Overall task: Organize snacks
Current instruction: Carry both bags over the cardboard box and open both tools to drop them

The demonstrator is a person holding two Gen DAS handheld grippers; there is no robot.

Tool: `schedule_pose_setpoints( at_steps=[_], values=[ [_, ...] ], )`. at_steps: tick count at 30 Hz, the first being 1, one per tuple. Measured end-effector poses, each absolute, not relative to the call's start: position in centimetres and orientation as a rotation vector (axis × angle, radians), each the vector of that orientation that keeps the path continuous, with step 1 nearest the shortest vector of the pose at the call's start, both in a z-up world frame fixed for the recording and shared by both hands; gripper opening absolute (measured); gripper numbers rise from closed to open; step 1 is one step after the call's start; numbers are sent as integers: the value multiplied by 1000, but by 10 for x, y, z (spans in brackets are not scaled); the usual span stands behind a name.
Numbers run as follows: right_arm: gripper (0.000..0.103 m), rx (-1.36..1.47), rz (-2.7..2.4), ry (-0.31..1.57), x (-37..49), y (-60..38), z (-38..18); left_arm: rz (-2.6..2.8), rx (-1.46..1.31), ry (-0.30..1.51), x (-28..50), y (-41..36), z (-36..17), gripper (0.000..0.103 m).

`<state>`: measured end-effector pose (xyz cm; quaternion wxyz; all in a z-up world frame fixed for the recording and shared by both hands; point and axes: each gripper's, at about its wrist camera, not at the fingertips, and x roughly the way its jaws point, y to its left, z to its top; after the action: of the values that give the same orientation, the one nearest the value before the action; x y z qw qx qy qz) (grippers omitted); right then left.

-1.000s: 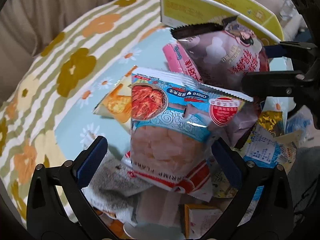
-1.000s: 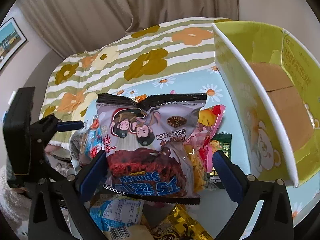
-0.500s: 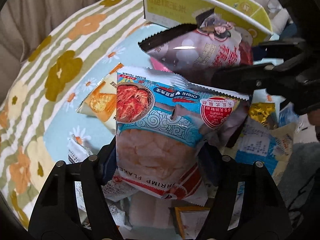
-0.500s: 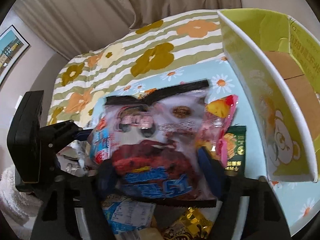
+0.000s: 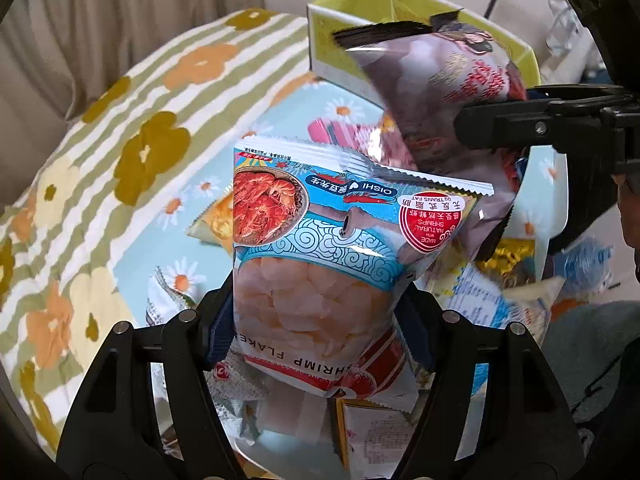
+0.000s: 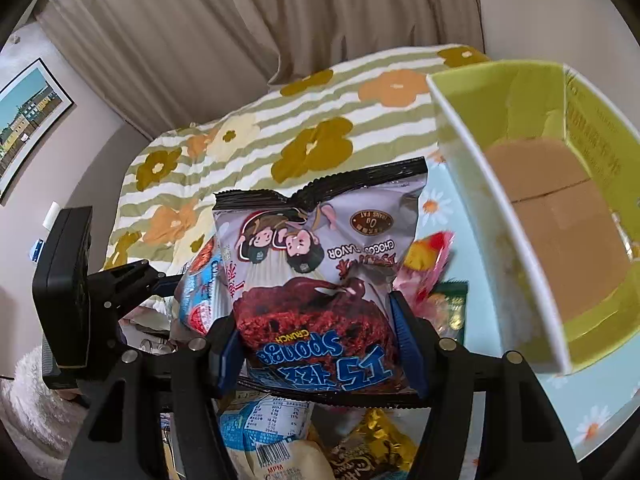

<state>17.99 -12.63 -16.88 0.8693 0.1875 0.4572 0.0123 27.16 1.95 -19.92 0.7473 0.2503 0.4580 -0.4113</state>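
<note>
Right now I have a snack bag pinched in each gripper. My left gripper (image 5: 320, 332) has just finished closing and its blue pads squeeze the lower half of the shrimp flakes bag (image 5: 340, 264), which stands upright between the fingers above the snack pile (image 5: 500, 308). My right gripper (image 6: 320, 356) has likewise been closing and now clamps the chocolate sponge crunch bag (image 6: 320, 280) by its lower sides, the black crimped top edge pointing up and away from me. From the left wrist view that same purple bag hangs in front of the yellow-green box (image 5: 332, 44). From the right wrist view the box (image 6: 500, 240) sits just to the right, open, its brown cardboard floor showing. Both bags hang over the floral bedspread (image 6: 320, 148), with loose packets beneath them
</note>
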Motion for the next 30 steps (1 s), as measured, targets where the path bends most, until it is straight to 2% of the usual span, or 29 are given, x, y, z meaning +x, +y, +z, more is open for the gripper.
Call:
schedule_pose_setpoints(
  at_steps=[12,23,30],
  values=[
    [60,375,124,858,163,-184,-129,-783,465,950,258,-15,-150,66],
    [60,296,204,803,155,-296,-86,-629,350,866,240,-137,-97,65],
    [60,288,133,872,164,-371,-85,-606,289,885,248,-218,-89,65]
  ],
)
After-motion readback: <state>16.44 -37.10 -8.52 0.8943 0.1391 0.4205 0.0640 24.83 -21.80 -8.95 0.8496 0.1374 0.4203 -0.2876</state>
